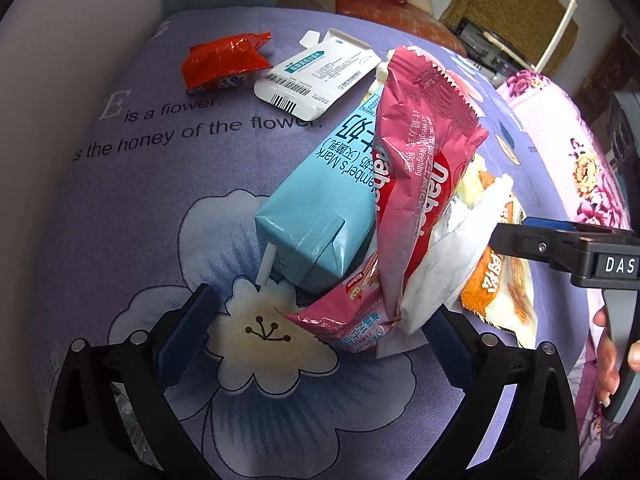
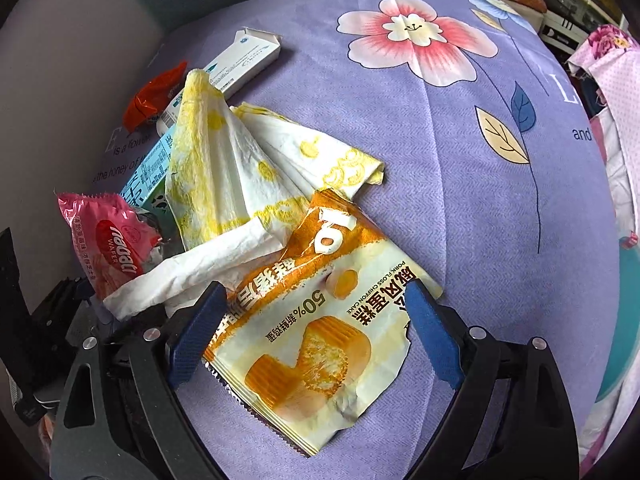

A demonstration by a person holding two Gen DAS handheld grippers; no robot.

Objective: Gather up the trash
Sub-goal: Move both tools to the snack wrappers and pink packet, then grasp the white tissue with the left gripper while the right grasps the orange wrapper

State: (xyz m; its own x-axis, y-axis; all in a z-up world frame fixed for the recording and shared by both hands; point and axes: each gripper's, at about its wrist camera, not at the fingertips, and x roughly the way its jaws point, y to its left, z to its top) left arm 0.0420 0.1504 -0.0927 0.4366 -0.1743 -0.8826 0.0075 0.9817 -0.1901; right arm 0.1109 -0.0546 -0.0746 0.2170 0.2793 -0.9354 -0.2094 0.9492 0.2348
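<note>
Seen from the left wrist, the left gripper (image 1: 316, 320) hangs with jaws spread wide over a heap of trash on a purple floral cloth (image 1: 120, 208): a blue milk carton (image 1: 320, 208) under a pink wafer wrapper (image 1: 416, 184), bare cloth open to the left. Seen from the right wrist, the right gripper (image 2: 316, 328) straddles an orange cake wrapper (image 2: 316, 344), pads parted and not pressing it, a stained tissue (image 2: 240, 172) behind and clear cloth to the right.
</note>
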